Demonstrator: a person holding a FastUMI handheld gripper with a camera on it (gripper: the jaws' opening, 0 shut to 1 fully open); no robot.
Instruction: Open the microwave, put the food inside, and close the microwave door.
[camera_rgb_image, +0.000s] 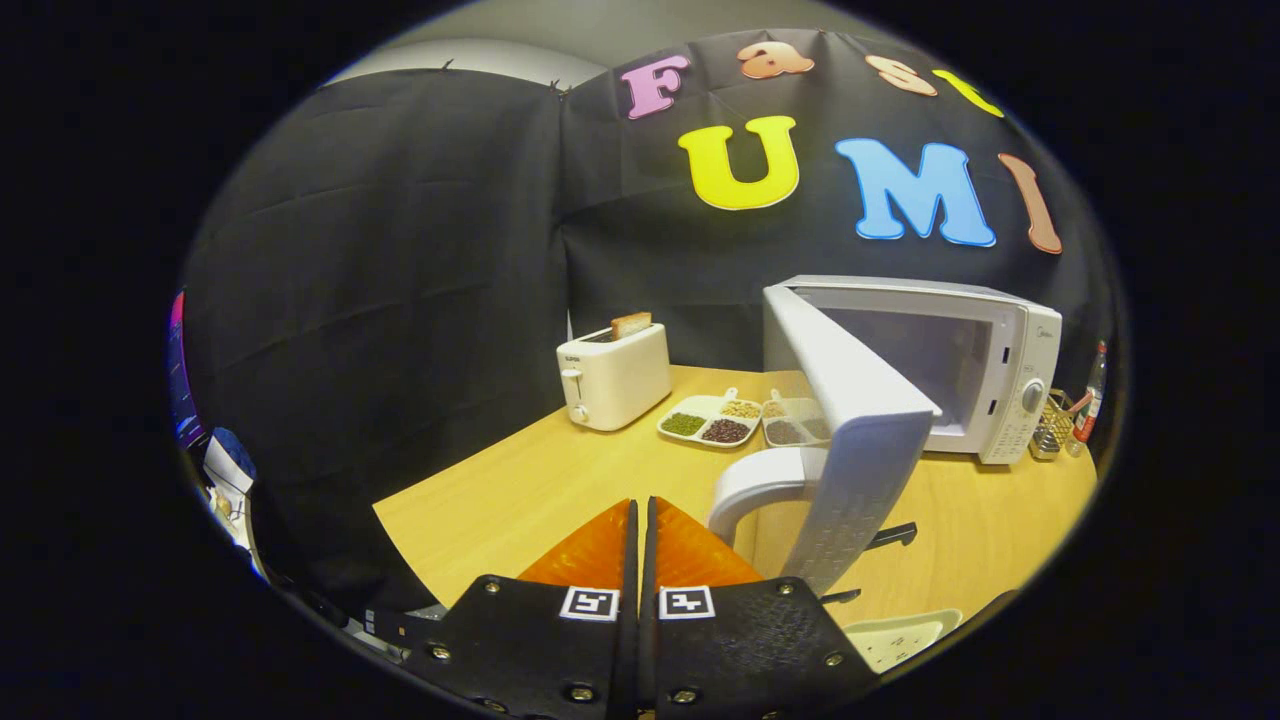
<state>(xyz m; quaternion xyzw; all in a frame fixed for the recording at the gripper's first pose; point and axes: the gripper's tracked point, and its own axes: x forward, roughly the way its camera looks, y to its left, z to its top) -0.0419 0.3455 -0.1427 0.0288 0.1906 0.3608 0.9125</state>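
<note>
Microwave door's already swung open, tongs empty and pinched together

The tongs (640, 510) sit closed with nothing between them, hovering over the near edge of the desk (520, 490). The microwave (985, 365) stands far right, its door (850, 430) open toward us with the handle (760, 490) just right of the fingertips. The door looks light, stiff plastic, so I'd push on its flat face to shut it. A pale dish (900, 640) sits near right, cut off, so I can't tell if that's the food. Cavity looks empty, but it's partly hidden by the door
</note>
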